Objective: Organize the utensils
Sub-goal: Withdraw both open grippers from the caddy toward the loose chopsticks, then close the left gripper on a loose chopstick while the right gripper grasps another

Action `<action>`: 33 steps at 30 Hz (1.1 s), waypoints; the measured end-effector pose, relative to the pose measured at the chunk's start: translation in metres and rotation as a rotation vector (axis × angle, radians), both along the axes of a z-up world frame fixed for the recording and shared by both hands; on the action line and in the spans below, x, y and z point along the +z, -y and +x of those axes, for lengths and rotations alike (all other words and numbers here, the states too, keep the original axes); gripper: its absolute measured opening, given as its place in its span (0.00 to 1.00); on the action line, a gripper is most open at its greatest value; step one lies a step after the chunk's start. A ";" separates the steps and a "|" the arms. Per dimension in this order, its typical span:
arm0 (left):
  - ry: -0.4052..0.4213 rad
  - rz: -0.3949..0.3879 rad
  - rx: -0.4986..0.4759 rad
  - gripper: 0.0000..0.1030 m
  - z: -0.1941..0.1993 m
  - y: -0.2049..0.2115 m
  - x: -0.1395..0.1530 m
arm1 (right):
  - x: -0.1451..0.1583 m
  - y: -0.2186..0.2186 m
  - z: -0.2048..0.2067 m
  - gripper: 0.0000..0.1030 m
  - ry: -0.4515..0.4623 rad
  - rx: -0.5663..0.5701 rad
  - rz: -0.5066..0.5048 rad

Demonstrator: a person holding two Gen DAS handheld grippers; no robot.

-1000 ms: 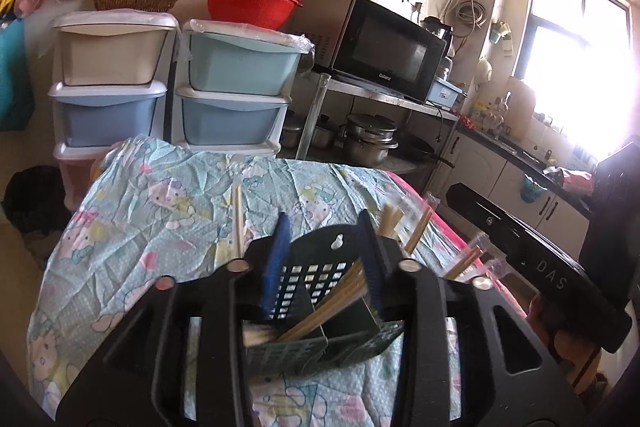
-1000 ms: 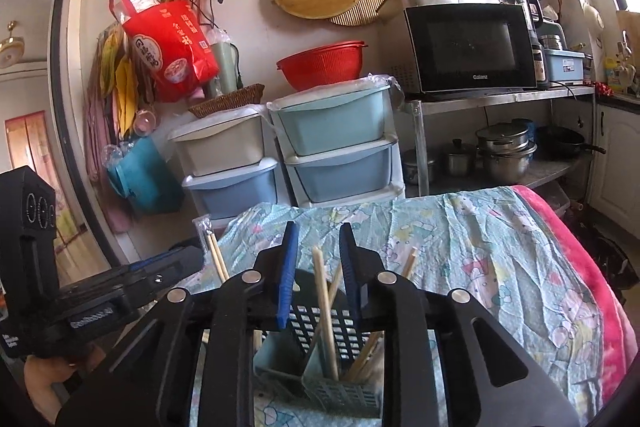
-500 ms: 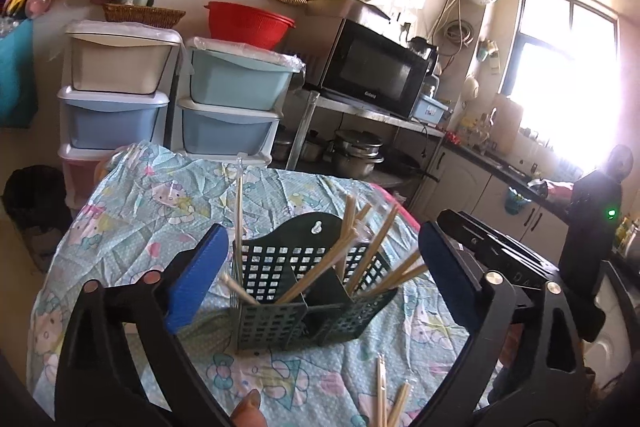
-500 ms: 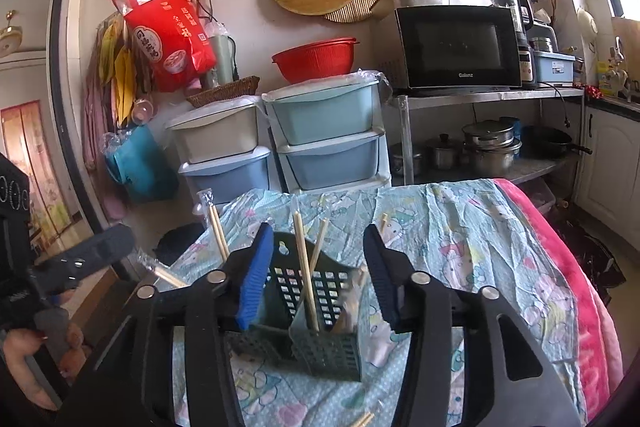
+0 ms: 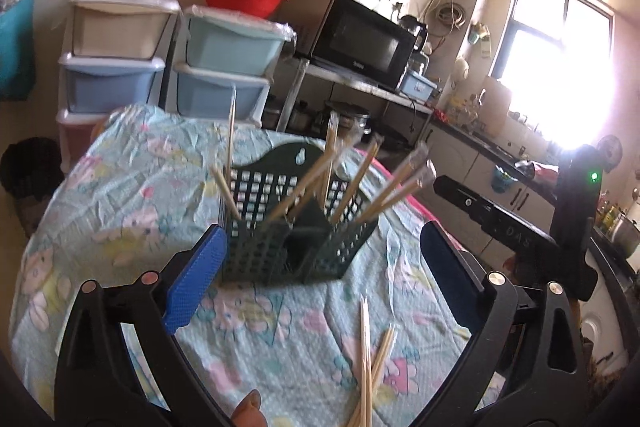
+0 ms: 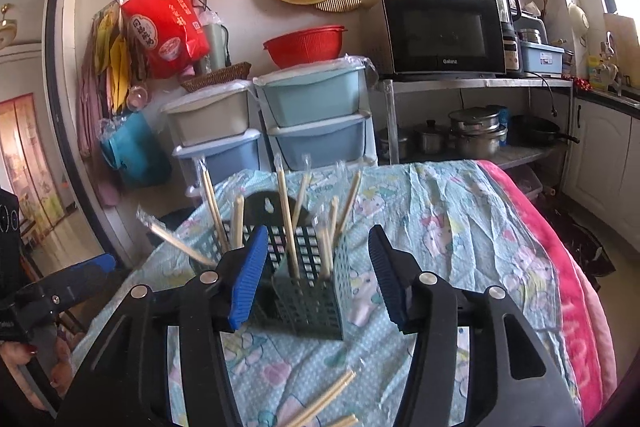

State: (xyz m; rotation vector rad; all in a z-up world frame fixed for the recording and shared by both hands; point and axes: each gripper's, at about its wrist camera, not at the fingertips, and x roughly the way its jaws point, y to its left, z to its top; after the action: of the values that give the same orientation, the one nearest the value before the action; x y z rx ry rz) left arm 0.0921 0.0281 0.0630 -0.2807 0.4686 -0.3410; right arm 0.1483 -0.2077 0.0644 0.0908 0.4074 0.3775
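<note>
A dark green slotted utensil basket (image 5: 296, 227) stands on the blue patterned tablecloth (image 5: 120, 195), with several wooden chopsticks (image 5: 360, 175) leaning in it. It also shows in the right wrist view (image 6: 308, 291). My left gripper (image 5: 316, 275) is open and empty, just short of the basket. My right gripper (image 6: 316, 279) is open and empty, with its blue pads either side of the basket. Loose chopsticks (image 5: 368, 359) lie on the cloth near me, and also show in the right wrist view (image 6: 324, 403).
Stacked plastic drawers (image 6: 312, 119) stand behind the table. A microwave (image 6: 440, 35) sits on a metal shelf with pots (image 6: 476, 135) below. A pink blanket edge (image 6: 568, 287) runs along the table's right side. The other handheld gripper (image 5: 516, 231) shows at the right.
Both grippers opened and pulled back from the basket. The basket now stands free on the cloth, farther from both cameras, and loose chopsticks came into view in front.
</note>
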 end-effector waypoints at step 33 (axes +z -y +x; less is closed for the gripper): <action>-0.289 0.144 -0.286 0.74 -0.055 0.070 -0.110 | -0.100 0.024 -0.018 0.48 -0.314 0.005 -0.035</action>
State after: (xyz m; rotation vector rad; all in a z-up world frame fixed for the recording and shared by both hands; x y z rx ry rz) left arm 0.0368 -0.0424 -0.0470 -0.1216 0.8177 -0.5466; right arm 0.1307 -0.2320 -0.0353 0.1158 0.7244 0.3621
